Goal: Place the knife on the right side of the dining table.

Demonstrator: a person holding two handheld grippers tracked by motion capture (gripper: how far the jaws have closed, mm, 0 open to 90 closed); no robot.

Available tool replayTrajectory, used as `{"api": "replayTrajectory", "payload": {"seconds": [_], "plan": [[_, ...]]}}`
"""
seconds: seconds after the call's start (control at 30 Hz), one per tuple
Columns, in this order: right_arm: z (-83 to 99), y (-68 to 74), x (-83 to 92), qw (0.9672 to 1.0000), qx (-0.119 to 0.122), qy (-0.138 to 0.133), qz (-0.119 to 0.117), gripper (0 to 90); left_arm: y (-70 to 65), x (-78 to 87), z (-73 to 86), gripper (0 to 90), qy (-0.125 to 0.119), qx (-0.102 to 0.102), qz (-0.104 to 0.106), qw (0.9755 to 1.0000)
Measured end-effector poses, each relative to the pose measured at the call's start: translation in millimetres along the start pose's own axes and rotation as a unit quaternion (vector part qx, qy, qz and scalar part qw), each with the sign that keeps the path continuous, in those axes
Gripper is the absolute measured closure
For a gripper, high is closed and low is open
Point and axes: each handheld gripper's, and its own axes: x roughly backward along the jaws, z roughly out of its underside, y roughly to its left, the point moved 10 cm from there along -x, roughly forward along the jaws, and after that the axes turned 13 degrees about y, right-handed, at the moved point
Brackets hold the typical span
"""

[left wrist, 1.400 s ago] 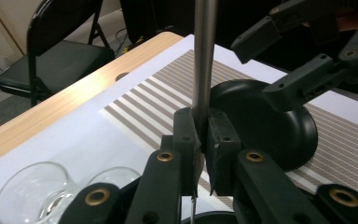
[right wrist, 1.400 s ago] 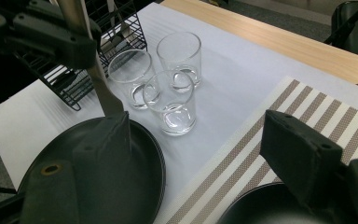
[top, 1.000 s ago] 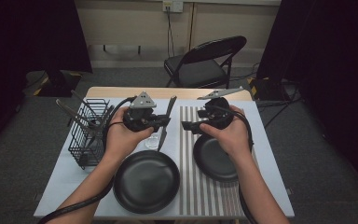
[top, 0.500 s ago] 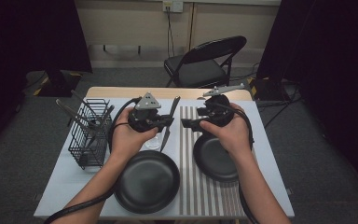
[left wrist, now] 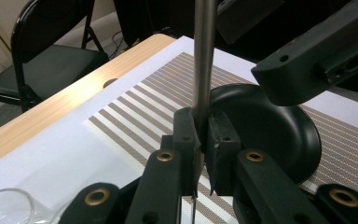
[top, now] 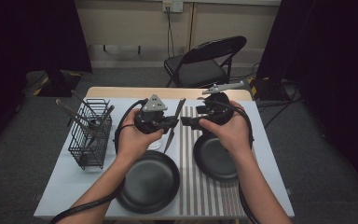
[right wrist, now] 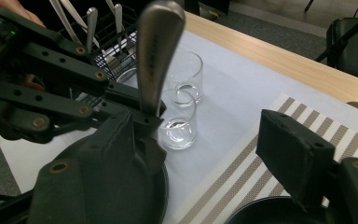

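Observation:
My left gripper (top: 173,122) is shut on a steel table knife (top: 170,138), held upright above the table with the handle up and the blade down. In the left gripper view the knife (left wrist: 204,56) rises from between the pressed jaws of my left gripper (left wrist: 201,135). My right gripper (top: 186,121) faces it from the right, open. Its jaws have just been closing a little. In the right gripper view the knife handle (right wrist: 156,56) stands close by the left jaw of my right gripper (right wrist: 205,135), and no pad presses on it.
Two black plates (top: 149,184) (top: 214,158) lie near the front, the right one on a striped placemat (top: 191,196). A wire basket (top: 91,135) with cutlery stands at the left. Two clear glasses (right wrist: 179,121) (right wrist: 186,70) stand behind the left plate. A folding chair (top: 205,60) is beyond the table.
My left gripper has shifted a little to the right with the knife, closer to my right gripper. The right hand has stayed where it was.

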Motion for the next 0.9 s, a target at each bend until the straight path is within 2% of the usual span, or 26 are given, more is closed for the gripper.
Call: {"api": "replayTrajectory", "payload": {"seconds": [0.23,0.63,0.9], "plan": [[-5.1,4.1,1.0,0.9999,-0.006,-0.006,-0.007,30.2,-6.4,-5.3,-2.6,83.6,-0.003,-0.003,0.005,1.0],[-6.5,0.9,0.9,0.9996,-0.024,-0.011,-0.009,38.7,-10.9,-11.4,0.4,83.6,-0.004,-0.002,0.007,1.0],[-6.3,0.6,-0.7,0.9995,-0.029,-0.007,-0.009,39.7,-12.5,-13.2,0.9,83.6,-0.004,-0.003,0.008,1.0]]}}
